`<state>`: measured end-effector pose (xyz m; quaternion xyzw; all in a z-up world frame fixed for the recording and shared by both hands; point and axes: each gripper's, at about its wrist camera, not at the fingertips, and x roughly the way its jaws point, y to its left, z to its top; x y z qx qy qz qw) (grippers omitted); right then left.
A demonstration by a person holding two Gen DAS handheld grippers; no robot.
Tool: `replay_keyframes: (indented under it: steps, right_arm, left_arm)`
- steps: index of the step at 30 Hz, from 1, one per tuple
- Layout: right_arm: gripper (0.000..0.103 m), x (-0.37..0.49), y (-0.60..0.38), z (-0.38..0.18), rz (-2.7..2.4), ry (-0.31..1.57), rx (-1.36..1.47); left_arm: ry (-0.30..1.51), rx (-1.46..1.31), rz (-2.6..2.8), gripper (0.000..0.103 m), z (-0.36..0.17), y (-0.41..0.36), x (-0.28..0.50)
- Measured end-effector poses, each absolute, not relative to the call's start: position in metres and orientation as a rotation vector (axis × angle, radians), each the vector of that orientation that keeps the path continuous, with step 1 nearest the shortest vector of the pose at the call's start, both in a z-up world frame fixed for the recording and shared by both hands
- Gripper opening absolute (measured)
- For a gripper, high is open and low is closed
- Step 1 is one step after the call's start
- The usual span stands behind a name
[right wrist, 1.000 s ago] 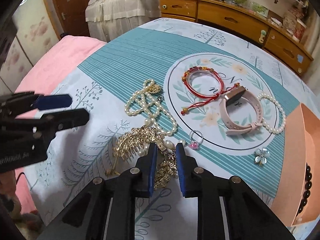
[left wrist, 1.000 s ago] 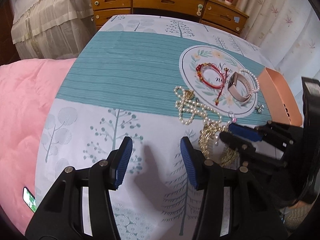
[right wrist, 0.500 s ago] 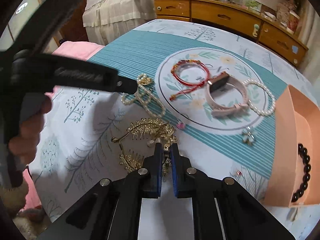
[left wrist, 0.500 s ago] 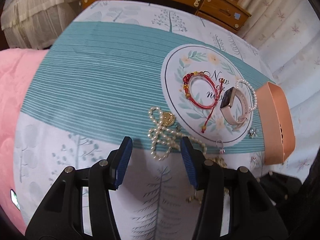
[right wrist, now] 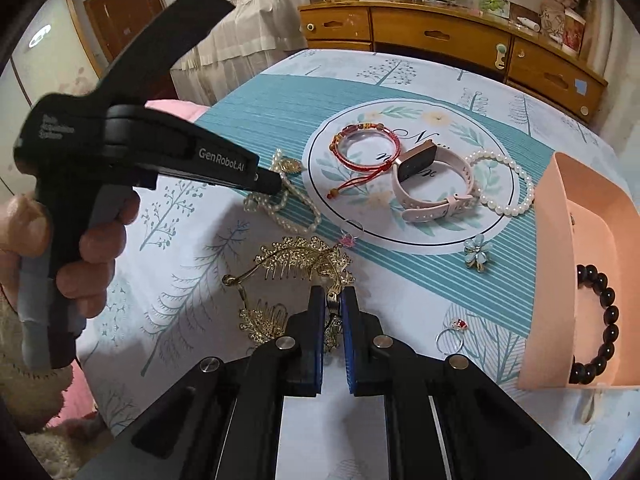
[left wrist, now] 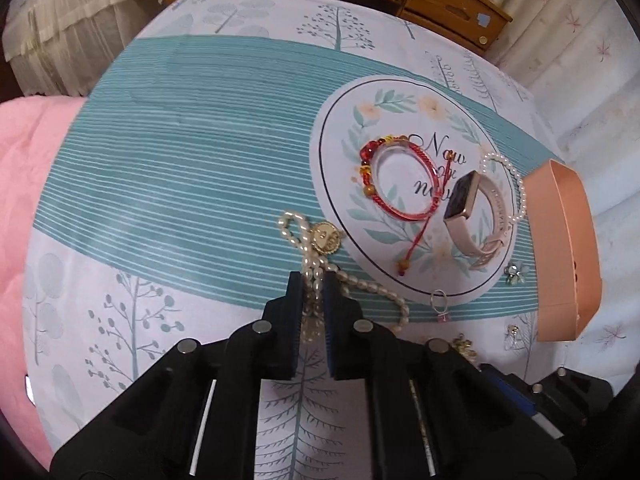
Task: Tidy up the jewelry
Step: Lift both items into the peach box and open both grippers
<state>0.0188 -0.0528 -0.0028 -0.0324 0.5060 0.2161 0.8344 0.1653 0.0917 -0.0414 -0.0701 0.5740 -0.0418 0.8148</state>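
My left gripper (left wrist: 313, 286) is shut on the pearl necklace (left wrist: 360, 282), whose gold pendant (left wrist: 327, 237) lies just beyond it. In the right wrist view the left gripper (right wrist: 272, 182) sits over the necklace (right wrist: 298, 216). My right gripper (right wrist: 333, 300) is shut on the gold hair comb (right wrist: 296, 256). A red cord bracelet (right wrist: 366, 146), a pink watch (right wrist: 434, 184) and a pearl bracelet (right wrist: 504, 182) lie on the round printed patch. The peach box (right wrist: 560, 216) at the right holds a black bead bracelet (right wrist: 600, 320).
A blue flower brooch (right wrist: 476, 254), a pink-stone ring (right wrist: 348, 234) and a red-stone ring (right wrist: 452, 334) lie loose on the cloth. A wooden dresser (right wrist: 440, 36) stands behind the bed. A pink blanket (left wrist: 24, 184) lies at the left.
My left gripper moved forward over the pearl necklace and closed on it. My right gripper stays shut on the gold comb.
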Motion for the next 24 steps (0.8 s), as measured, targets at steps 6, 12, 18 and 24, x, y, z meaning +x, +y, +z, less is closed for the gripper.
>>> replay_keyframes:
  steps: [6, 12, 18, 24]
  right_arm:
    - [0.008, 0.011, -0.07, 0.021, 0.434, 1.02, -0.024]
    - [0.008, 0.001, -0.104, 0.064, 0.369, 0.914, 0.033]
    - [0.008, -0.004, -0.151, 0.107, 0.236, 0.801, 0.087]
    - [0.008, -0.002, -0.214, 0.116, 0.073, 0.774, 0.181]
  left_arm:
    - [1.141, -0.139, -0.101, 0.007, -0.011, 0.088, 0.148]
    - [1.008, -0.101, -0.198, 0.007, 0.056, 0.062, 0.124]
    - [0.876, -0.047, -0.335, 0.007, 0.126, 0.009, 0.106]
    - [0.758, -0.01, -0.419, 0.007, 0.174, -0.052, 0.107]
